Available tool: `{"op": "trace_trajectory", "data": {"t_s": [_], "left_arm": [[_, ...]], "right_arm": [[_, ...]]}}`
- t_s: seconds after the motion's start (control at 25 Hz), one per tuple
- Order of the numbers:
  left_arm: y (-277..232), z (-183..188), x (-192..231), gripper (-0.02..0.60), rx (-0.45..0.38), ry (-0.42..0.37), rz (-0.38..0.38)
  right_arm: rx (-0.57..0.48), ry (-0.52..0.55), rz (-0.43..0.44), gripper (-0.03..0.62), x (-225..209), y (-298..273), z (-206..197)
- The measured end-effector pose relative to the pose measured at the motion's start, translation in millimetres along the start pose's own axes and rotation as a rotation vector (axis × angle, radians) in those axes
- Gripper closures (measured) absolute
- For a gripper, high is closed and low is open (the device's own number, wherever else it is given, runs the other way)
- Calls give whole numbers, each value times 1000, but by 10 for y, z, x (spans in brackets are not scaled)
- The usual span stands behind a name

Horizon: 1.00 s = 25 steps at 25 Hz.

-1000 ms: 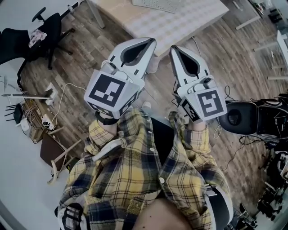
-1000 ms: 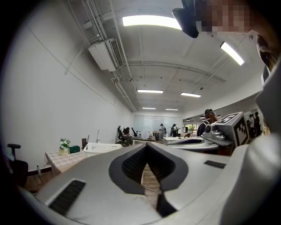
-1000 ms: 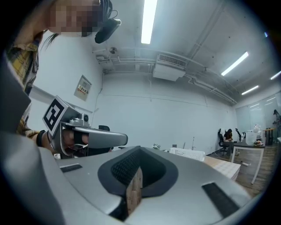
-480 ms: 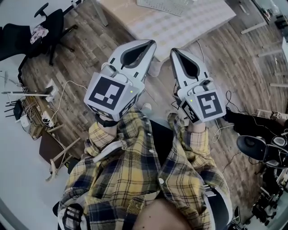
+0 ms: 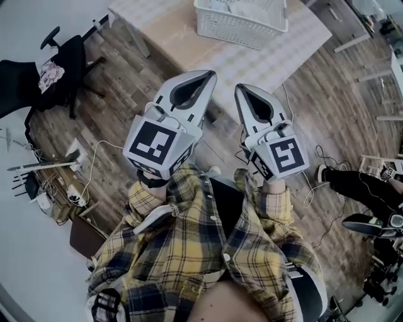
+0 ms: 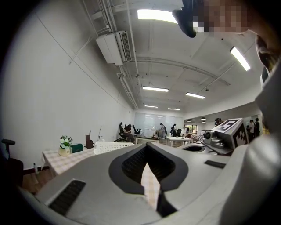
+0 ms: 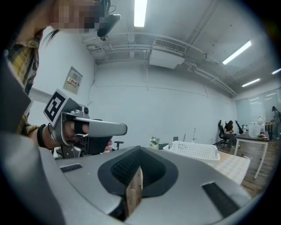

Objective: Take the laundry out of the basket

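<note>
I hold both tools out in front of me, side by side and close together, their tips angled slightly toward each other. The left tool (image 5: 211,74) is fully closed. In the left gripper view its two jaws meet with nothing between them, and only a sliver of checked cloth shows through the slit. The right tool (image 5: 240,88) is closed just as tightly and holds nothing, with a strip of wooden floor (image 5: 126,107) showing through its slit. Yellow and dark plaid shirt sleeves (image 5: 151,195) run up to both handles.

The white plastic lattice basket (image 5: 233,28) stands on the table covered in pale checked cloth (image 5: 182,38), ahead of both tools and well apart from their tips. In the left gripper view it sits to the left of the jaw line, and in the right gripper view it sits to the right. The laundry (image 5: 249,7) shows only as pale folds inside the rim at the top edge of the head view, and I cannot tell the pieces apart.

At one end of the table, beside the basket, stand a small pot of white flowers (image 6: 65,144) and a dark green box (image 6: 77,148). A black office chair (image 5: 66,50) with a pinkish cloth on it stands on the floor well off to my left.
</note>
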<state>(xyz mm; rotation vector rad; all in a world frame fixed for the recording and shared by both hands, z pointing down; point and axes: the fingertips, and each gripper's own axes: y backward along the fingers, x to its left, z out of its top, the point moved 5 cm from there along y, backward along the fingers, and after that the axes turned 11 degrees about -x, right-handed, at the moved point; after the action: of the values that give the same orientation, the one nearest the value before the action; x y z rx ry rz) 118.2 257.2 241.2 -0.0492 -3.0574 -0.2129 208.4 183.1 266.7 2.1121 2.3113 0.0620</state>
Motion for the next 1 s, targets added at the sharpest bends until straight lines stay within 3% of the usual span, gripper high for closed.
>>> {"op": "trace_trajectory", "data": {"t_s": [0.36, 0.72, 1.0], "left_arm": [[-294, 85, 849, 561, -1, -3, -89], [-398, -18, 1166, 561, 17, 20, -127], [-785, -148, 1316, 561, 37, 40, -156]], "right_arm": [[-20, 26, -117, 599, -217, -802, 59], [-6, 31, -219, 599, -440, -977, 6], [15, 34, -239, 599, -810, -1177, -37]]}}
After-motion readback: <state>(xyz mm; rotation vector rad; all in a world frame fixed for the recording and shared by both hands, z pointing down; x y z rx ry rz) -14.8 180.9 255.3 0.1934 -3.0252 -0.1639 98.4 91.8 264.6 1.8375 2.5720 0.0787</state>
